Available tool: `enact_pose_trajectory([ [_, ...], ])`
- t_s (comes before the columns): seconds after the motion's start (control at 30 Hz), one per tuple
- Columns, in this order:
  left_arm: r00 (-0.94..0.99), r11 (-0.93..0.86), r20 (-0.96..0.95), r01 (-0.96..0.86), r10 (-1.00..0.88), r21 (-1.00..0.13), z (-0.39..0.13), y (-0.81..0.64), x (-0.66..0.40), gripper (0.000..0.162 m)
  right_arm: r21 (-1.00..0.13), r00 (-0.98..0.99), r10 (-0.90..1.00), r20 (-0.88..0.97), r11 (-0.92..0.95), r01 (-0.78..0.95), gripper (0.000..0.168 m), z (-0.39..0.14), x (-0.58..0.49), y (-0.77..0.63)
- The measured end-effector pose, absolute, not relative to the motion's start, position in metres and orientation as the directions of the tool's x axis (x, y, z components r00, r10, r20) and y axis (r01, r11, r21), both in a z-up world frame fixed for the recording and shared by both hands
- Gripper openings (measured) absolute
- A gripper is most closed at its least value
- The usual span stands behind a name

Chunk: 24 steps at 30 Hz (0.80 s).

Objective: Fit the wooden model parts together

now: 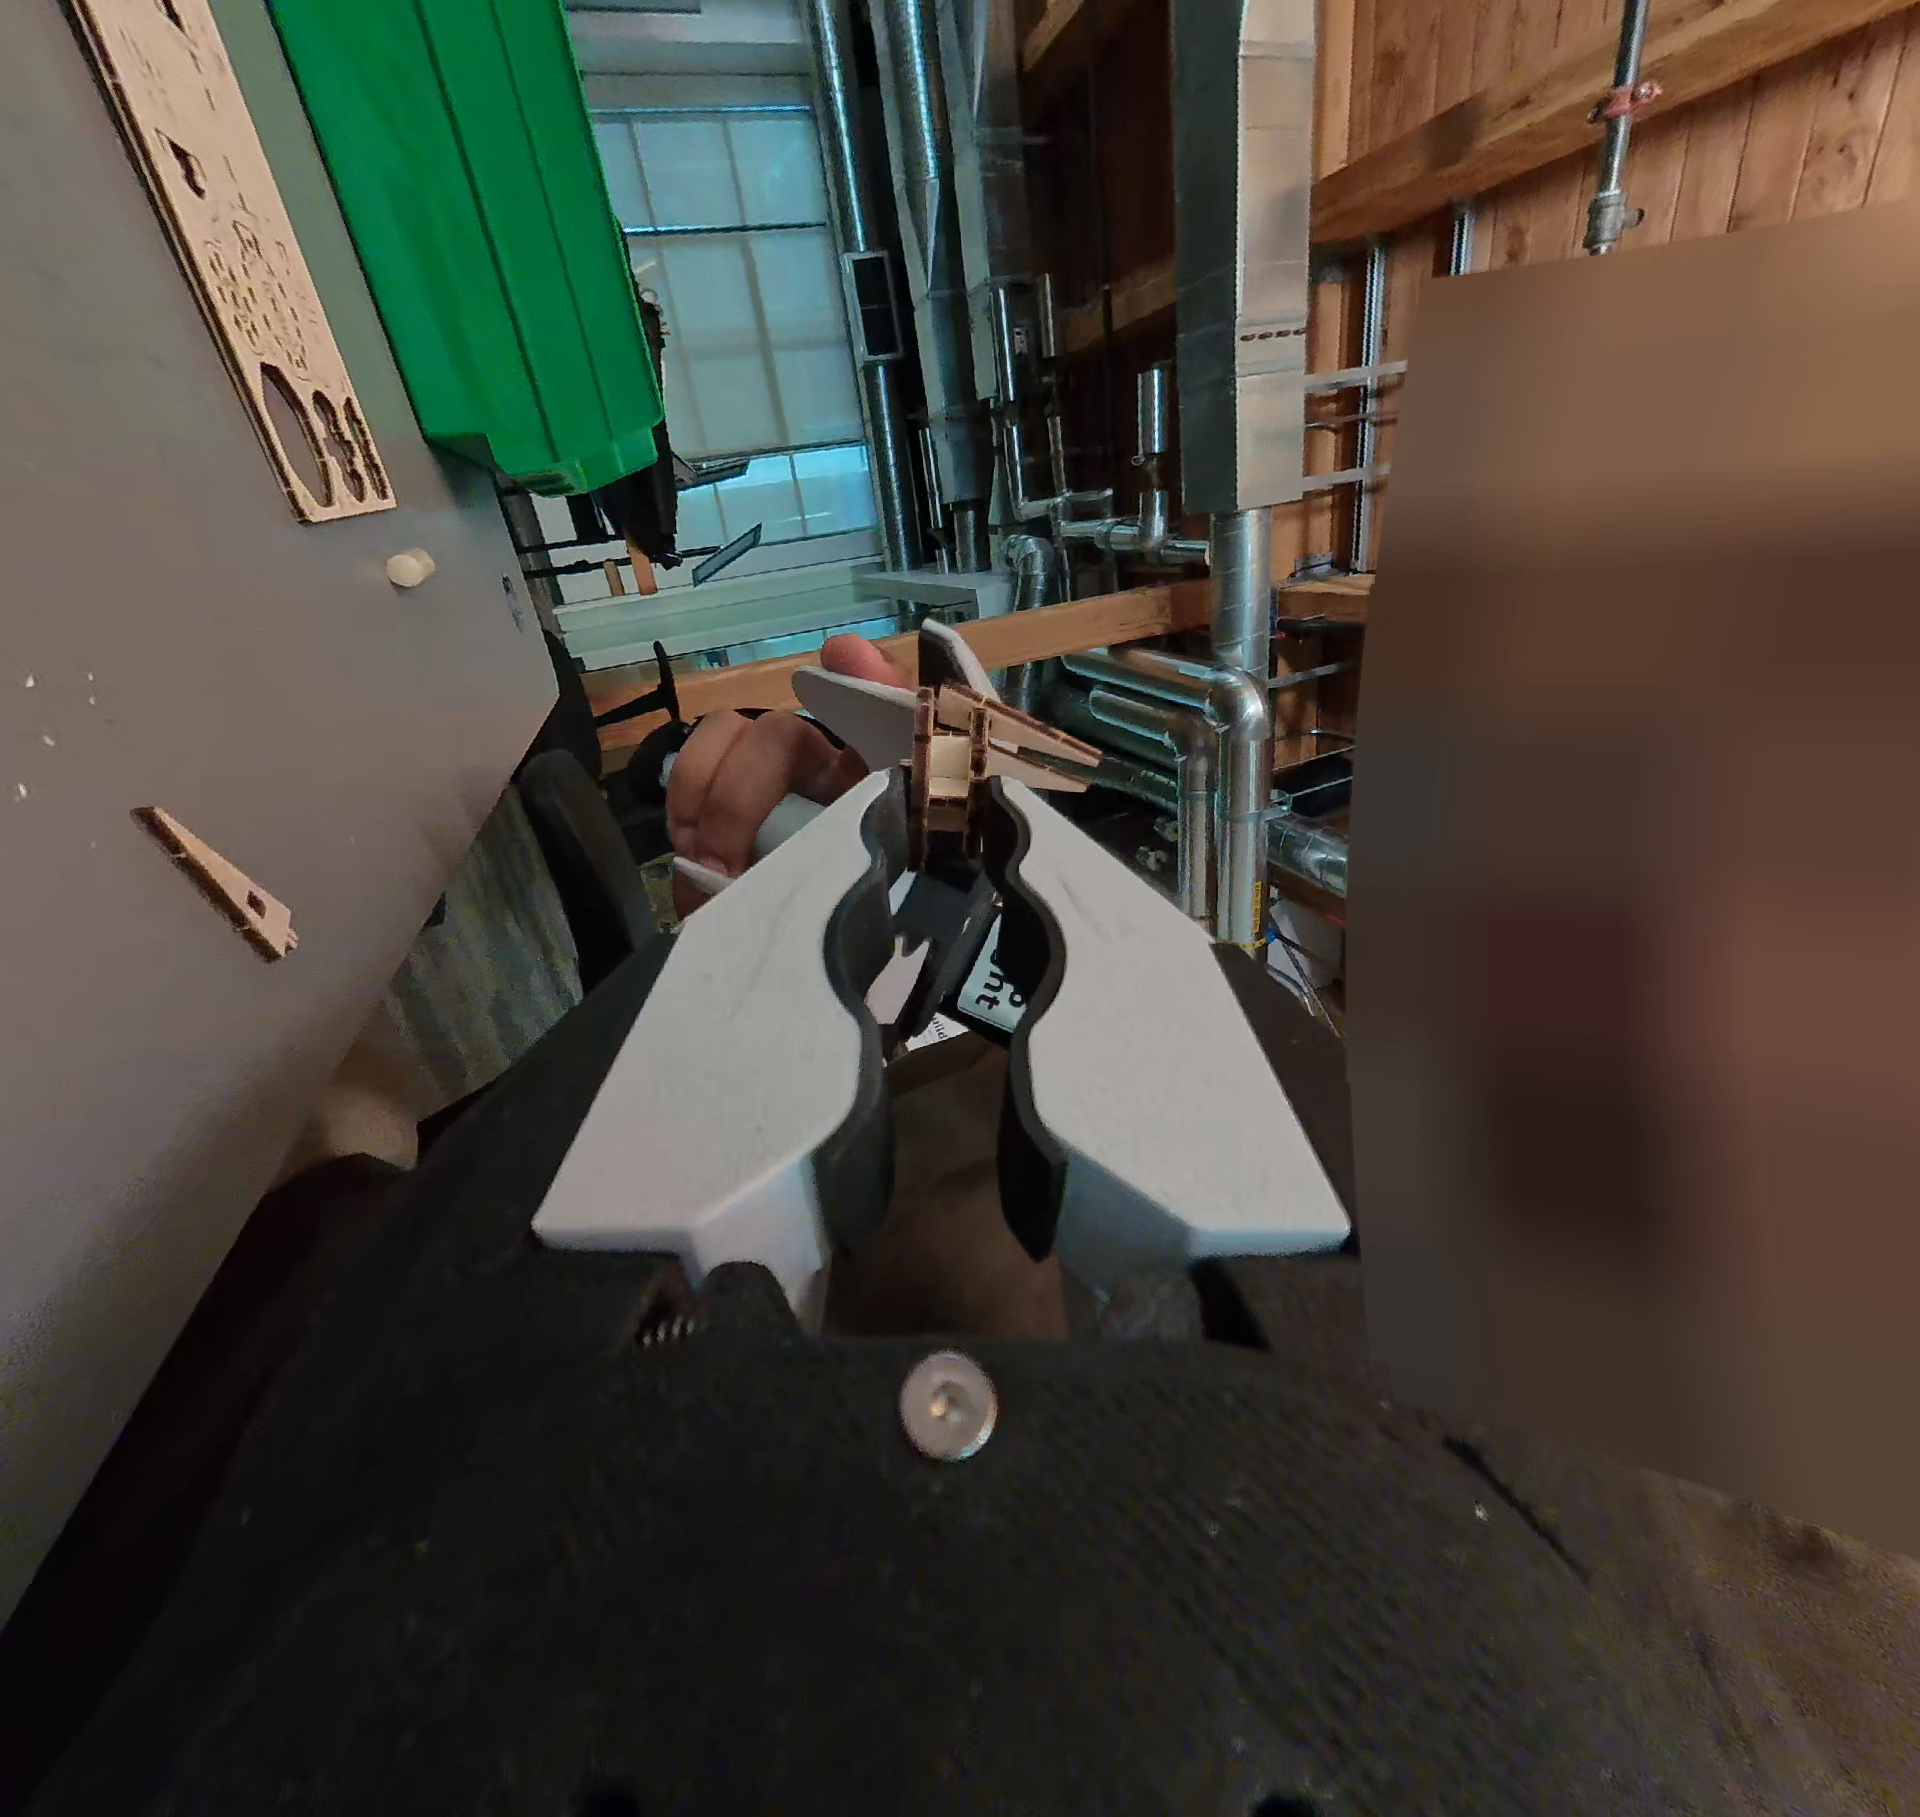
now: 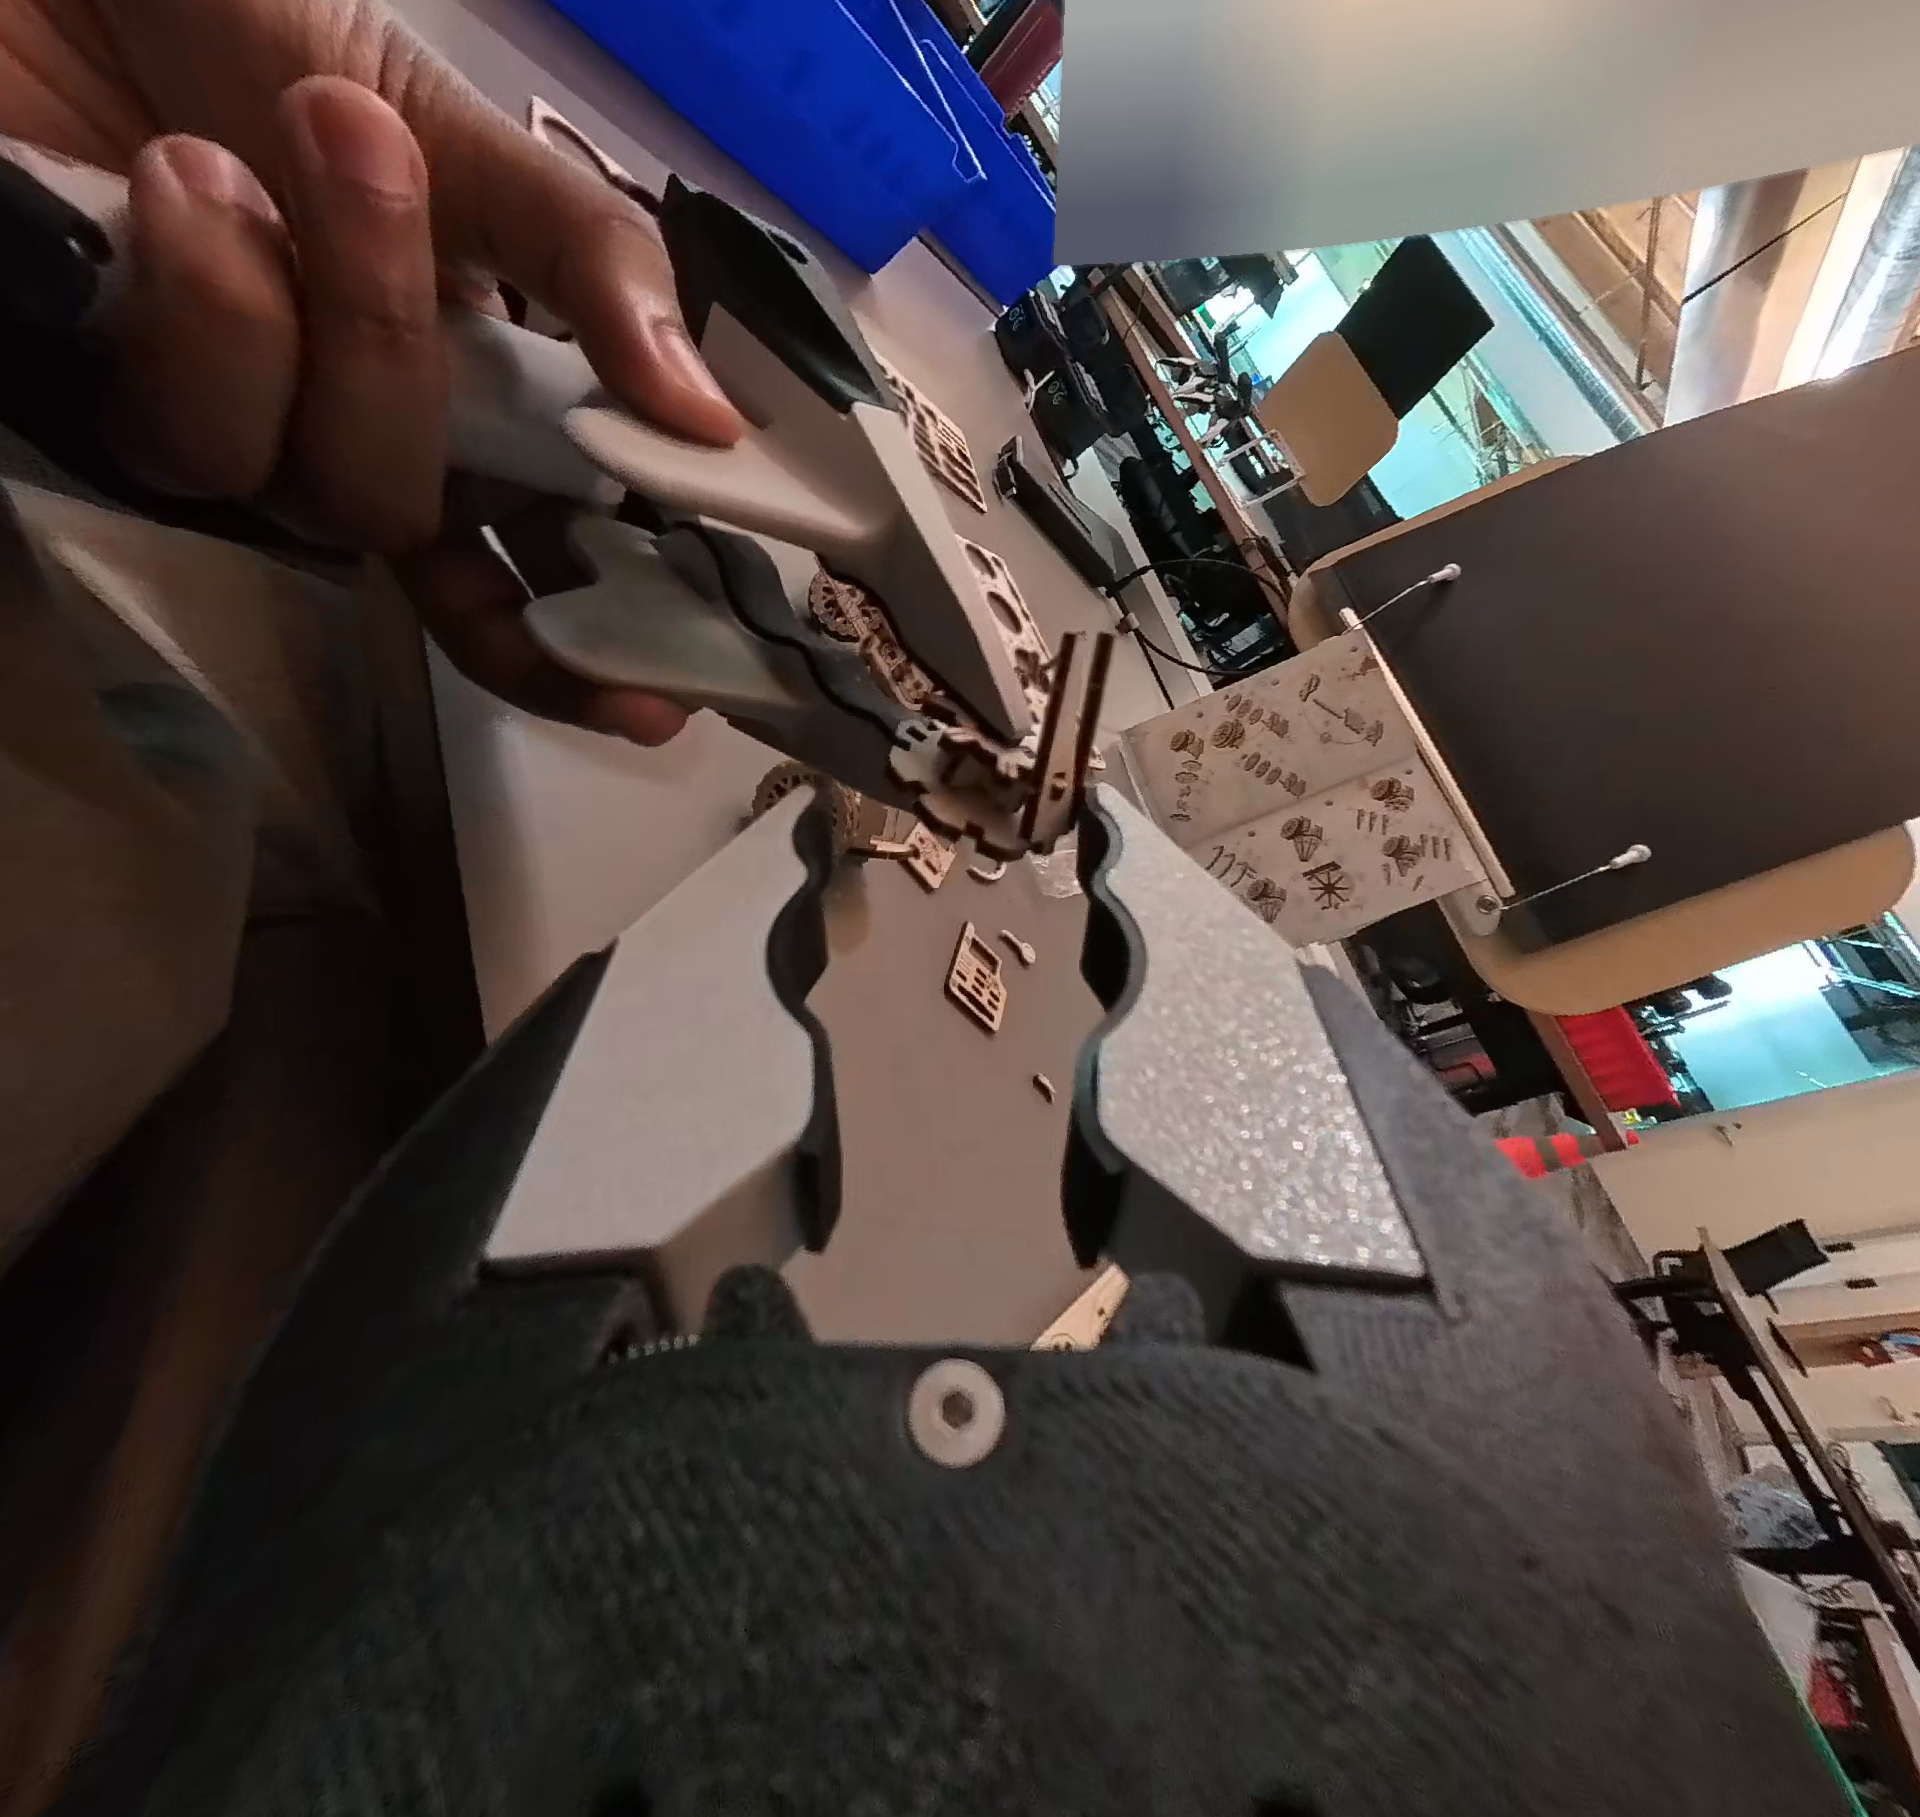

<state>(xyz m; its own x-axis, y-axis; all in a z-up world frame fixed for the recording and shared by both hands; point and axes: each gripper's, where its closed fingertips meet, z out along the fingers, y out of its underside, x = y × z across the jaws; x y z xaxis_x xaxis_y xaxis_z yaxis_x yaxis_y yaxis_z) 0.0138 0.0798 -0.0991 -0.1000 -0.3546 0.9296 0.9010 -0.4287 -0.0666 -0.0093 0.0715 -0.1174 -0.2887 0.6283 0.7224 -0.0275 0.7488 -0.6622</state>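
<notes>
Left wrist view: left gripper (image 1: 940, 817) fingers nearly together, pinching a small wooden model assembly (image 1: 951, 780) at the tips, held up off the desk (image 1: 187, 728). Assembly is two dark-edged plates with a pale block between. A tapered wooden strip (image 1: 1029, 737) sticks out of it sideways, away from the desk. Right gripper (image 1: 883, 707) shows just behind the assembly, grey finger tips touching or almost touching it; a hand (image 1: 748, 791) behind that. Desk is grey and fills the left side of the view. On it: a laser-cut wooden sheet (image 1: 223, 229) at the far edge by a green bin (image 1: 468, 188), a loose wedge-shaped wooden part (image 1: 218, 879) nearer, a small white knob (image 1: 408, 567) between them.

Right wrist view: right gripper (image 2: 951, 827) fingers spread wide, holding nothing; tips sit either side of the assembly (image 2: 997, 780), whether they touch it can't be told. Left gripper (image 2: 914, 728) comes in from upper left, gripped by a hand (image 2: 343, 313), fingers closed on the assembly. Upright slotted plates (image 2: 1070, 728) stand at the assembly's outer end. Below on the desk (image 2: 935, 1144): flat slotted wooden piece (image 2: 975, 988), tiny scraps, more wooden gear-like parts (image 2: 862, 624) partly hidden behind the left gripper. Blue bin (image 2: 790, 63) at the desk's far edge. Instruction sheet (image 2: 1288, 801) pinned on a board beyond the desk edge.
</notes>
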Motion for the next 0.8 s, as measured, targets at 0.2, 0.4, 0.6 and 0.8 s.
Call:
enact_pose_trajectory([
  [0.2,-0.098,-0.427,0.931,0.902,-0.352,-0.066,-0.0986,0.0800,0.0142,0.011,-0.660,-0.283,0.628,0.725,0.751,-0.023,0.044,-0.1166,-0.0090,0.0725],
  [0.4,-0.033,-0.438,0.942,0.890,-0.334,-0.125,-0.0987,0.0796,0.0161,0.011,-0.655,-0.285,0.624,0.728,0.755,-0.018,0.036,-0.1149,-0.0073,0.0747],
  [0.6,-0.051,-0.435,0.950,0.896,-0.308,-0.093,-0.1036,0.0807,0.0142,0.010,-0.642,-0.282,0.617,0.735,0.767,0.005,0.036,-0.1197,-0.0085,0.0758],
  [0.8,-0.048,-0.427,0.949,0.899,-0.311,-0.094,-0.1040,0.0807,0.0138,0.010,-0.620,-0.267,0.601,0.753,0.785,0.018,0.032,-0.1196,-0.0090,0.0777],
])
